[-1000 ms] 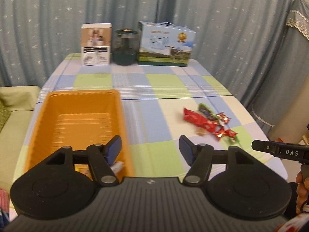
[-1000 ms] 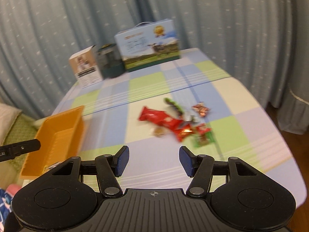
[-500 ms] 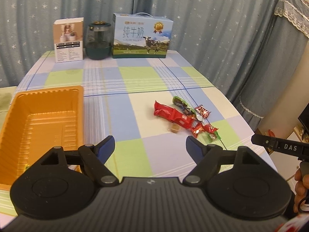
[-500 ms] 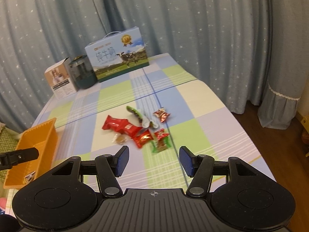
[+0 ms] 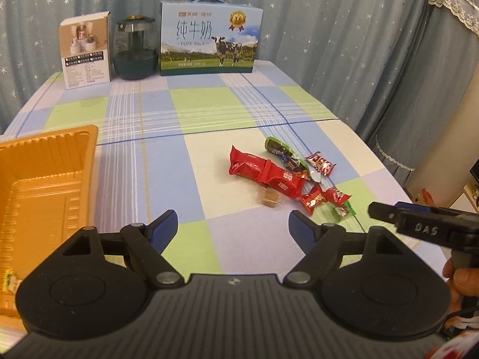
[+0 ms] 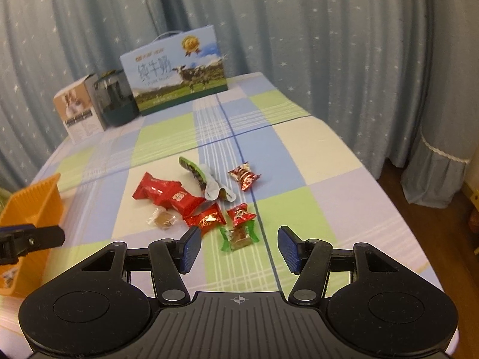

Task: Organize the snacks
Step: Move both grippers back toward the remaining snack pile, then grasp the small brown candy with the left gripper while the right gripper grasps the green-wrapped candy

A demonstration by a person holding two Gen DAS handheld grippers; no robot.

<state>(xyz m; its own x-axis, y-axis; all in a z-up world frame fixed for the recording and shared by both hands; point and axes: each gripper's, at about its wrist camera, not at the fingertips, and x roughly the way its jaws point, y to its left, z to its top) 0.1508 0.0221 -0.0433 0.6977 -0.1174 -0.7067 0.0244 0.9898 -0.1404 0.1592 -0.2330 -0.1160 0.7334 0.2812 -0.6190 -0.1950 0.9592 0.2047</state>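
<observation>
The orange tray (image 5: 45, 185) runs off the left edge, its near corner hidden behind the left gripper (image 5: 230, 224). A small packet (image 5: 7, 281) inside is too cropped to identify. The hand (image 5: 458, 281) is cut off.

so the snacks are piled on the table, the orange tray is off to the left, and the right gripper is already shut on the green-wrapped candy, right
Not quite. The right gripper is open and holds nothing: the right wrist view shows the green-wrapped candy lying on the table ahead of its pads. The snack pile and the orange tray are as you say.

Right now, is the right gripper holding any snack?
No, the right gripper has its fingers apart with nothing between them, and the green-wrapped candy lies on the tablecloth ahead.
</observation>
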